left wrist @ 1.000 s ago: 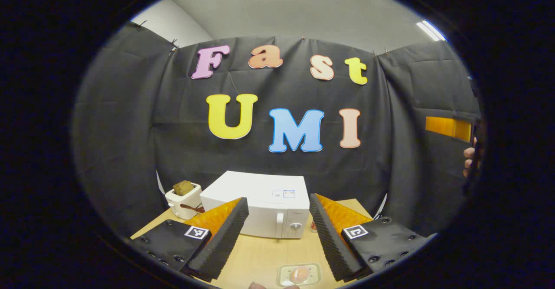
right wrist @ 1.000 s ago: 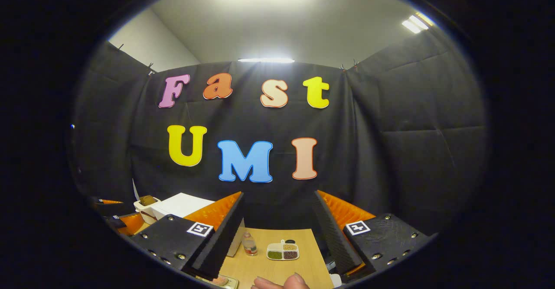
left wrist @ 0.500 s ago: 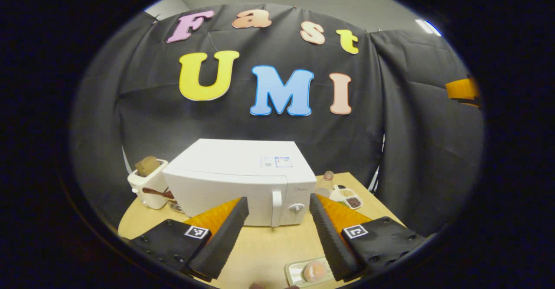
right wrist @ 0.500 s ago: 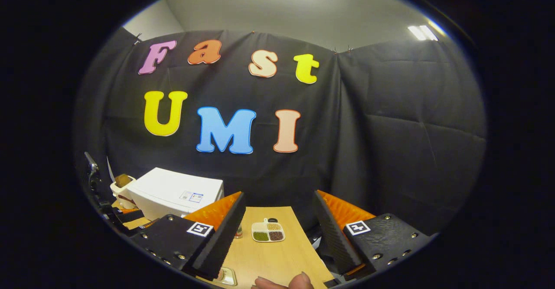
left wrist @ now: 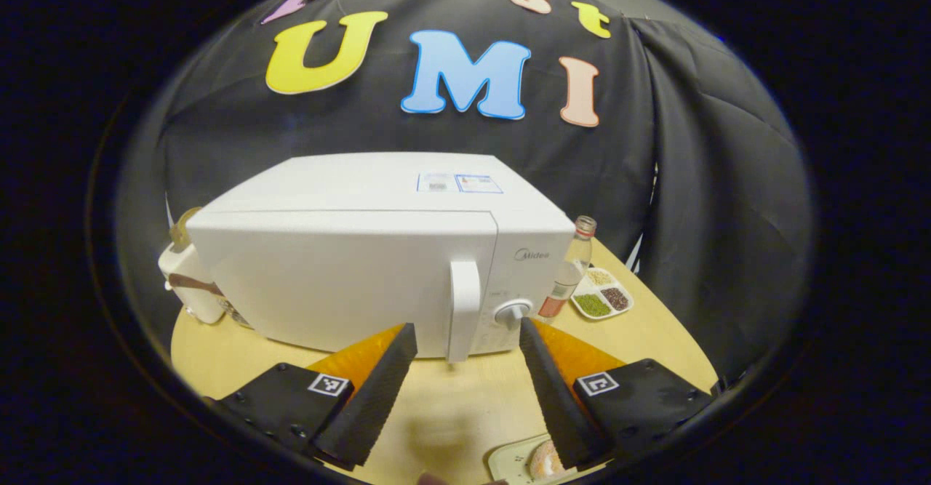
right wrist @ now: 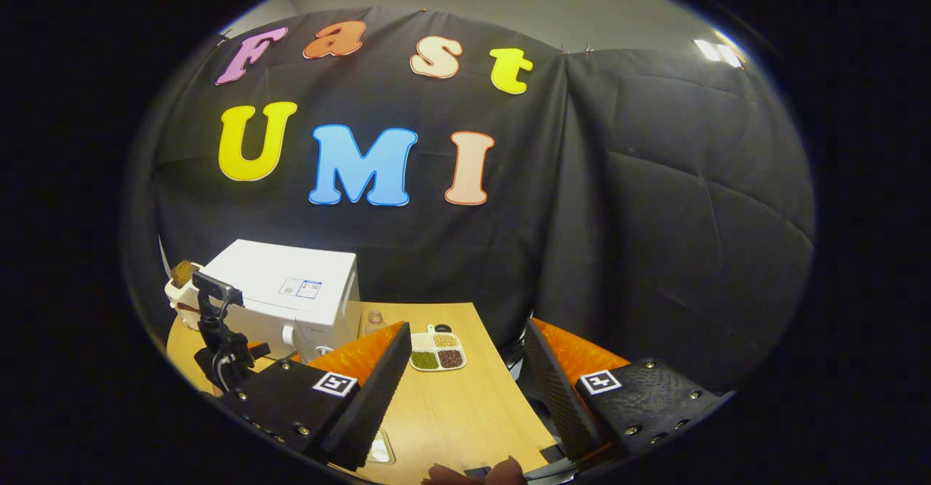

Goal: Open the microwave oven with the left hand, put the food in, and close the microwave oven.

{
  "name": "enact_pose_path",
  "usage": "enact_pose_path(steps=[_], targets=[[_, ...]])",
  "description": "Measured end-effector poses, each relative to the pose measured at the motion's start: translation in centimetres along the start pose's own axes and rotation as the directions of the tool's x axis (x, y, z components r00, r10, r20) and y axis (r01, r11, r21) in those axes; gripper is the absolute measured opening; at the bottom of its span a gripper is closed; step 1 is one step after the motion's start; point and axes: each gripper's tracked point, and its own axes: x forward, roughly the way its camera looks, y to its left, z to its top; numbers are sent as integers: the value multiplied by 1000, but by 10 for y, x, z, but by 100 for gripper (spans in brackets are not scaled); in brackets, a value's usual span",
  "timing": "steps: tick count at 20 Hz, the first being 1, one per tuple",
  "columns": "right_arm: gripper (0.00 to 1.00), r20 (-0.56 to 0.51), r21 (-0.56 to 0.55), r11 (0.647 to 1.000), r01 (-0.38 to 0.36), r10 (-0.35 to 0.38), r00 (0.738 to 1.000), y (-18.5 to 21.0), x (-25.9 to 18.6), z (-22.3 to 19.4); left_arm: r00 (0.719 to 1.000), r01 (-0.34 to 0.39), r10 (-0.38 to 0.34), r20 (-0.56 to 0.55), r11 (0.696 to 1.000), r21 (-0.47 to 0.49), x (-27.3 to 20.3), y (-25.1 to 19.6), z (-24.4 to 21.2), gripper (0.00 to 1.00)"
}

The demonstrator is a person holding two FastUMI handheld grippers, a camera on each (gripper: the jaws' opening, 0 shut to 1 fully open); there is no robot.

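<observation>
A white microwave oven stands shut on the wooden table, with a vertical handle and a dial on its right side. My left gripper is open just in front of the handle, with nothing between its fingers. A small plate holding a round piece of food lies at the near edge, partly behind my left gripper's right finger. My right gripper is open above the table's right part, away from the microwave oven, and the left gripper's body appears at its left.
A white toaster stands left of the microwave. To its right are a clear bottle and a divided dish of beans, the dish also ahead of my right gripper. Table edges fall off close on the right.
My left gripper has moved forward and down towards the microwave, whose handle now sits just ahead of the fingertips. My right gripper has tilted down and shifted slightly; both stayed open.
</observation>
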Motion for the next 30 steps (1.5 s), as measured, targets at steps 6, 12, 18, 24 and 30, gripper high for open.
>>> enact_pose_path(steps=[6,12,18,24,30], targets=[[95,-33,16,1000,12,-11,999,6,7,-4,998,1,-1,-60,1000,8,47,8,-17,96],[95,-43,22,1000,-16,17,999,19,3,-10,991,65,-69,-111,997,-36,66,6,-33,46],[95,-83,75,992,-104,110,990,54,-6,-35,999,46,-45,-10,977,208,71,10,-36,23],[96,-169,175,963,-202,232,958,88,-27,-77,997,81,-78,-24,974,211,68,10,-38,20],[96,-149,182,956,-229,257,955,69,-34,-82,998,62,-57,-32,976,209,68,10,-38,18]])
